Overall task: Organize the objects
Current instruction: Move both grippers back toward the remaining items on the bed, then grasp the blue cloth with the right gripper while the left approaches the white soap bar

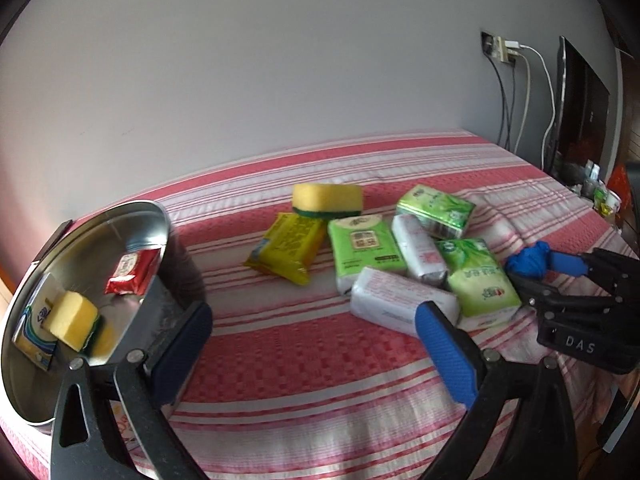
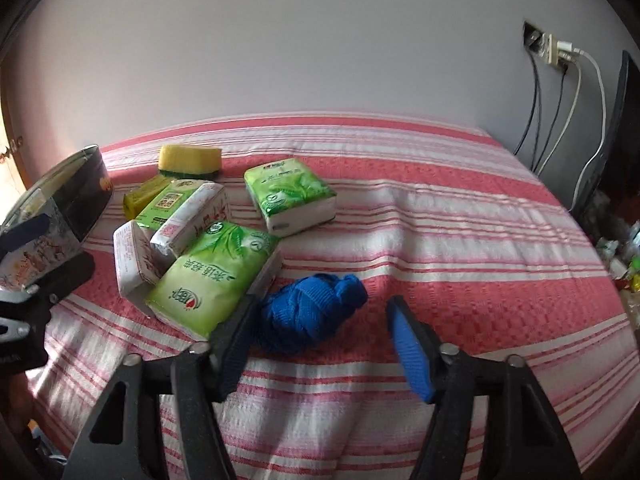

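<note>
A round metal tin [image 1: 36, 364] at the left holds a yellow sponge [image 1: 72, 320], a red packet [image 1: 130, 272] and a blue-white pack [image 1: 34, 330]. On the striped cloth lie a second yellow sponge [image 1: 326, 198], a yellow packet [image 1: 286, 248], several green tissue packs [image 1: 366, 248] and white tissue packs [image 1: 400, 306]. A blue knitted ball [image 2: 310, 312] lies between my right gripper's open fingers. My right gripper [image 2: 320, 344] is open around it. My left gripper [image 1: 316, 356] is open and empty, its left finger beside the tin.
The red-and-white striped cloth [image 2: 460, 240] covers the surface up to a grey wall. Cables and a wall socket [image 2: 554, 50] are at the back right, beside a dark screen [image 1: 580, 116]. Small clutter [image 1: 602, 196] sits past the right edge.
</note>
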A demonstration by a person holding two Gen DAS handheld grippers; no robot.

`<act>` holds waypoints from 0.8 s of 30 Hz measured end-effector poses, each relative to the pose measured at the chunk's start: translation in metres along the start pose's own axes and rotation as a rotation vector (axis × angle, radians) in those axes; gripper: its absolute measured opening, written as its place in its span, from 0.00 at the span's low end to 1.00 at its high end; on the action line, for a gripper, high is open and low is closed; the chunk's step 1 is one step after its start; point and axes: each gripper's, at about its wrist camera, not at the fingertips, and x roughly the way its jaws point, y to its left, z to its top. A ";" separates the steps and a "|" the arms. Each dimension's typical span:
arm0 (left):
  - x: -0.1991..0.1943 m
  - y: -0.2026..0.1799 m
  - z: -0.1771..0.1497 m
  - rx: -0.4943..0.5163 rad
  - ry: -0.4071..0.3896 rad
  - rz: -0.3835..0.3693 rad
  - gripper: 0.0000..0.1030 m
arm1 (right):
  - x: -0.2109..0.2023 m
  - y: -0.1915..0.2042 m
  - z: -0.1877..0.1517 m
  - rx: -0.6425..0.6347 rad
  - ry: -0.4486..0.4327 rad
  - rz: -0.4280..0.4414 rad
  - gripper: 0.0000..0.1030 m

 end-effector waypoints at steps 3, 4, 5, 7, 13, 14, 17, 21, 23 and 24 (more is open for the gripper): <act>0.004 -0.003 0.002 0.011 0.017 -0.012 1.00 | -0.002 -0.003 -0.001 0.021 -0.014 -0.006 0.45; 0.005 -0.004 0.003 0.010 0.022 -0.022 1.00 | -0.002 -0.004 -0.001 0.027 -0.017 -0.007 0.42; 0.006 -0.006 0.003 0.017 0.027 -0.035 1.00 | -0.003 -0.005 -0.001 0.038 -0.024 -0.003 0.38; 0.007 -0.010 0.003 0.035 0.034 -0.049 1.00 | -0.003 -0.008 -0.002 0.057 -0.028 0.008 0.38; 0.013 -0.022 0.006 0.084 0.055 -0.091 1.00 | -0.002 -0.009 -0.002 0.068 -0.028 0.023 0.38; 0.014 -0.023 0.006 0.090 0.058 -0.090 1.00 | -0.003 -0.010 -0.002 0.072 -0.026 0.029 0.38; 0.009 -0.025 0.004 0.107 0.039 -0.099 1.00 | -0.003 -0.010 -0.003 0.078 -0.023 0.036 0.38; 0.010 -0.029 0.004 0.129 0.049 -0.122 1.00 | -0.003 -0.010 -0.003 0.072 -0.023 0.027 0.38; 0.018 -0.031 0.005 0.141 0.093 -0.134 1.00 | -0.003 -0.009 -0.003 0.072 -0.023 0.026 0.38; 0.024 -0.030 0.007 0.130 0.117 -0.121 1.00 | -0.003 -0.009 -0.003 0.071 -0.022 0.025 0.38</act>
